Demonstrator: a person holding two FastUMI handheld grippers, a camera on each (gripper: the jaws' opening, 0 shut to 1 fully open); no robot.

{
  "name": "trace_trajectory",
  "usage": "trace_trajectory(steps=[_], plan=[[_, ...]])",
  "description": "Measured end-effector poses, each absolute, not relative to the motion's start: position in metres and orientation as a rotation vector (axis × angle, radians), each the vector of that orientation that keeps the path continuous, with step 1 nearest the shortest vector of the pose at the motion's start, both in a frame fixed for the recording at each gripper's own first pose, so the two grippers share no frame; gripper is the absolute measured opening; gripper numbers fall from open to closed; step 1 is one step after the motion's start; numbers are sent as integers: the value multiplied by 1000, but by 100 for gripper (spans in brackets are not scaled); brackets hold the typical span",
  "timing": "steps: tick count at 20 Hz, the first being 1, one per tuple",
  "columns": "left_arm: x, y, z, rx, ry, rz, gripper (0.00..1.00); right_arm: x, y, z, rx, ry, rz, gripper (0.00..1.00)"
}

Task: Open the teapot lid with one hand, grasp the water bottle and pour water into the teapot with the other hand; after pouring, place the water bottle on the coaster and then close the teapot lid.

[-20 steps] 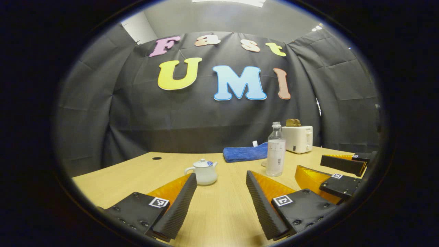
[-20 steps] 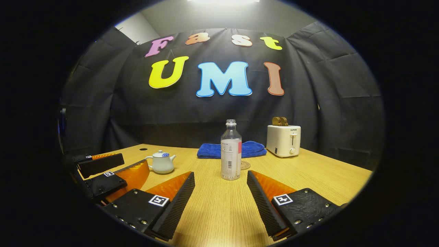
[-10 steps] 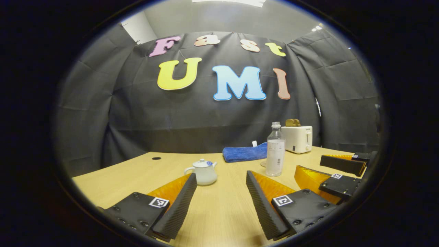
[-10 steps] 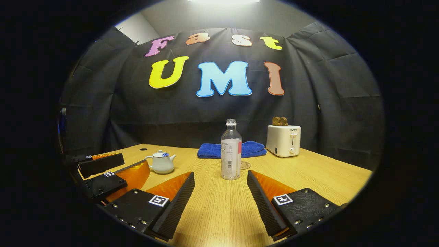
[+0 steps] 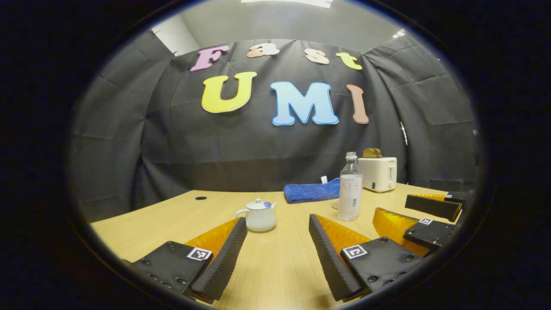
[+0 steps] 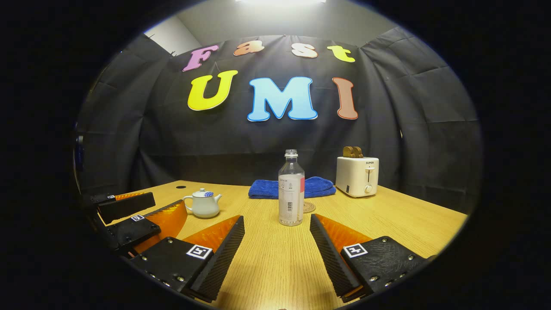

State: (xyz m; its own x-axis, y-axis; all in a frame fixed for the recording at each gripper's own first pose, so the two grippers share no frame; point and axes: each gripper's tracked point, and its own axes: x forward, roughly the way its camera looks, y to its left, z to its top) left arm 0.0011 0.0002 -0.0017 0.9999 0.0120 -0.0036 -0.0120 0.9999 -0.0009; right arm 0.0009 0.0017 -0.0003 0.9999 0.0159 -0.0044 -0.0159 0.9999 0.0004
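While the lid sits closed on it, the scene reads as follows.

Teapot: small, squat, glazed white pot (image 5: 258,217) with a curved handle, a short spout and a domed lid (image 5: 258,204) carrying a blue pattern; it stands upright on the surface, just past the left tool's left finger in the left gripper view, and at the left of the right gripper view (image 6: 203,204).

Bottle: clear, cylindrical plastic bottle (image 6: 291,189) with a narrow neck and a paper label; upright, capless as far as I can tell, standing ahead of the right tool's gap and well apart from the teapot. In the left gripper view it stands to the right (image 5: 350,188).

Coaster: thin round disc (image 6: 308,207), woven-looking, lying flat just behind and beside the bottle's base.

Left tool: (image 5: 277,224) jaws spread wide, holding nothing; ribbed inner faces, translucent amber backing, flat plates with square markers. It also shows low at the left of the right gripper view (image 6: 142,206).

Right tool: (image 6: 277,221) jaws likewise wide apart and empty, of the same ribbed build; it appears at the right of the left gripper view (image 5: 415,209).

Surface: pale wood-grain top (image 6: 387,219), smooth, with a small dark round hole near its far left corner.

Towel: blue, plush, folded (image 6: 318,187), lying behind the bottle.

Toaster: boxy white body (image 6: 357,175) with rounded corners, brown slices standing in its slots, at the far right.
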Motion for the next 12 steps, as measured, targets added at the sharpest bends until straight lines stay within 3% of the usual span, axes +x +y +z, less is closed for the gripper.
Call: trace_trajectory(steps=[4, 12], plan=[[-2, -4, -2, -3, -6, -66, 98, 1, 3, 3, -1, 2, 10, 95], [52, 20, -9, -11, 47, -60, 100, 36, -6, -2, 38, 76, 28, 95]])
